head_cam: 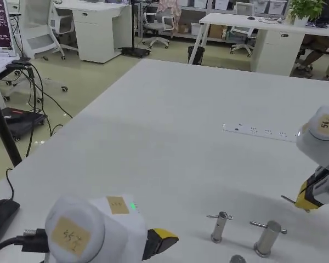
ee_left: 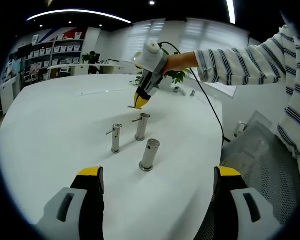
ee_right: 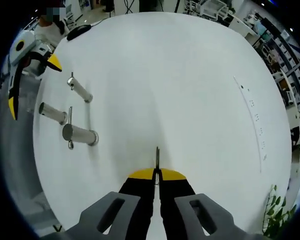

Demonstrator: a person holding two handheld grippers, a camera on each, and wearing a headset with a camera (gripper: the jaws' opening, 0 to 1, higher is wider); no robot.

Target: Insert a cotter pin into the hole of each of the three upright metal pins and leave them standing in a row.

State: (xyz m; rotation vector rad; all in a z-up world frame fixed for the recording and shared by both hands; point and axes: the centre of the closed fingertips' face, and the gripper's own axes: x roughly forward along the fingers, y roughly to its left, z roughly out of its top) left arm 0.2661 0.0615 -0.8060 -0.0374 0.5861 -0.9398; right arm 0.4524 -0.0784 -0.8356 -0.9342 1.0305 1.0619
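Three upright metal pins stand near the table's front edge. Two carry cotter pins through their holes: one pin [head_cam: 220, 226] [ee_left: 116, 138] [ee_right: 80, 90] and another [head_cam: 267, 237] [ee_left: 142, 126] [ee_right: 79, 134]. The third pin [ee_left: 149, 154] [ee_right: 53, 112] [head_cam: 237, 258] has a bare hole. My right gripper [head_cam: 308, 201] [ee_right: 157, 174] [ee_left: 139, 100] hovers right of them, shut on a thin cotter pin [ee_right: 157, 156] [head_cam: 288, 199] [ee_left: 132, 106] that sticks out from its tips. My left gripper [ee_left: 157, 175] [head_cam: 163, 239] [ee_right: 25, 60] is open, just short of the bare pin.
A white power strip [head_cam: 260, 131] [ee_right: 255, 120] lies flat further back on the white table [head_cam: 153, 137]. Beyond the table are desks, office chairs and cables on the floor. A striped sleeve [ee_left: 240, 60] reaches in behind the right gripper.
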